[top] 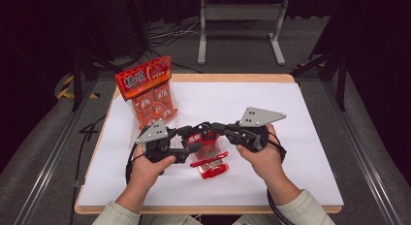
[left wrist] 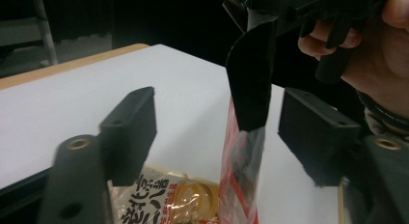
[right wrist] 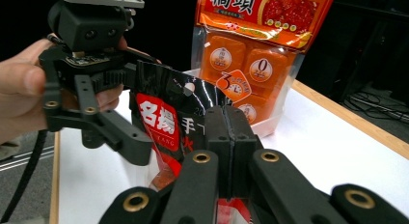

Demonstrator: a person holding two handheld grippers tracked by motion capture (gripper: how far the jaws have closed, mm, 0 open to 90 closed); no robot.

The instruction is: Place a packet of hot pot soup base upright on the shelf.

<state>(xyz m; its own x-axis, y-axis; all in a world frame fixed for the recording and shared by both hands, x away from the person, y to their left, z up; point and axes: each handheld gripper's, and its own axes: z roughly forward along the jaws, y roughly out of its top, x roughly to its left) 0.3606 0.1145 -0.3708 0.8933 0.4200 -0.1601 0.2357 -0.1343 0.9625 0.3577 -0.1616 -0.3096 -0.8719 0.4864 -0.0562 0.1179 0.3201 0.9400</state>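
Jaws of the right gripper [right wrist: 226, 137]: we record them pressed together on the top edge of a glossy black-and-red plastic snack packet [right wrist: 166, 122], which hangs from them. In the high view this packet [top: 208, 157] sits just above the white table surface [top: 291, 152], near the middle of its front edge.

Jaws of the left gripper [left wrist: 217, 132]: we record them apart, one on each side of the packet's upright clear-and-red edge [left wrist: 241, 171], neither pad pressing on it. We see no earlier state to compare.

Further item: a tall orange plastic bag of wrapped blocks with a red header card [top: 150, 91], standing upright near the far left corner of the surface, well apart from both grippers.

Each gripper carries a grey three-cornered plate, and a hand holds each.
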